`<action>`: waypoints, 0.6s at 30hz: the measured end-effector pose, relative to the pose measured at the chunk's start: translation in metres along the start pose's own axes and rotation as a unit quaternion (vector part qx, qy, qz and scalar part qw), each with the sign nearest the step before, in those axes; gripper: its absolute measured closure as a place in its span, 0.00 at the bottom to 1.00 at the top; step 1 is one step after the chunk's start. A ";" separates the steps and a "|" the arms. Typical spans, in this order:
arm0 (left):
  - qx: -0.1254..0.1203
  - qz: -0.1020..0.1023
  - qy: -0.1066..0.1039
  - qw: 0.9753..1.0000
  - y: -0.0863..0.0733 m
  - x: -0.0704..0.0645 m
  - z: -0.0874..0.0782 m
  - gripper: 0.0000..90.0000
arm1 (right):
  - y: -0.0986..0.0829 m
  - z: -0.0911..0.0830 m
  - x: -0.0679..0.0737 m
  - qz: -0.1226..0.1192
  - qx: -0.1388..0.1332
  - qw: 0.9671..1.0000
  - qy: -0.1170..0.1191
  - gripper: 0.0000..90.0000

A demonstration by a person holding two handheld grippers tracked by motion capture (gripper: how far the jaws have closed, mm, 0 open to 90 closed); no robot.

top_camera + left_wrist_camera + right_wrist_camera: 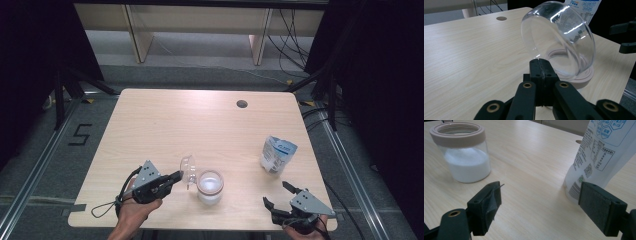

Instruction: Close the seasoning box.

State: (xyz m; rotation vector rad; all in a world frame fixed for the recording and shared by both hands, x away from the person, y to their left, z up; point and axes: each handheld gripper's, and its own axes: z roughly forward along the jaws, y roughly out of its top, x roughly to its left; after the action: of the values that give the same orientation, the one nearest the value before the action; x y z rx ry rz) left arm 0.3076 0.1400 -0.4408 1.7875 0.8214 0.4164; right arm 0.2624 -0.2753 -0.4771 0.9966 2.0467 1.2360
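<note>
A clear domed lid (188, 171) is tilted on its edge beside a glass jar (210, 186) with a pinkish rim, part full of white powder. My left gripper (178, 175) is shut on the lid's lower edge, just left of the jar. In the left gripper view the jaws (541, 67) pinch the lid (559, 37), with the jar's rim (580, 78) behind it. My right gripper (278, 194) is open near the table's front right corner. In the right gripper view its gripper (541, 205) holds nothing, with the open jar (461, 152) far left and a white and blue pouch (599, 150) close at right.
The pouch (277, 154) stands upright on the wooden table (165, 120), just beyond my right gripper. A round cable hole (242, 104) lies near the table's far edge. Grey floor and dark frame legs surround the table.
</note>
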 end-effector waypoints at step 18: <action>-0.002 0.006 -0.005 1.000 0.004 -0.003 0.002 0.99 | 0.000 0.001 0.000 -0.003 0.003 1.000 0.001 0.22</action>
State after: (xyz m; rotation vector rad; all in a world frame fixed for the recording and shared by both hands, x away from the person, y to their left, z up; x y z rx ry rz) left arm 0.3082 0.1361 -0.4375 1.7904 0.8027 0.4171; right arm 0.2626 -0.2748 -0.4775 0.9911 2.0548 1.2285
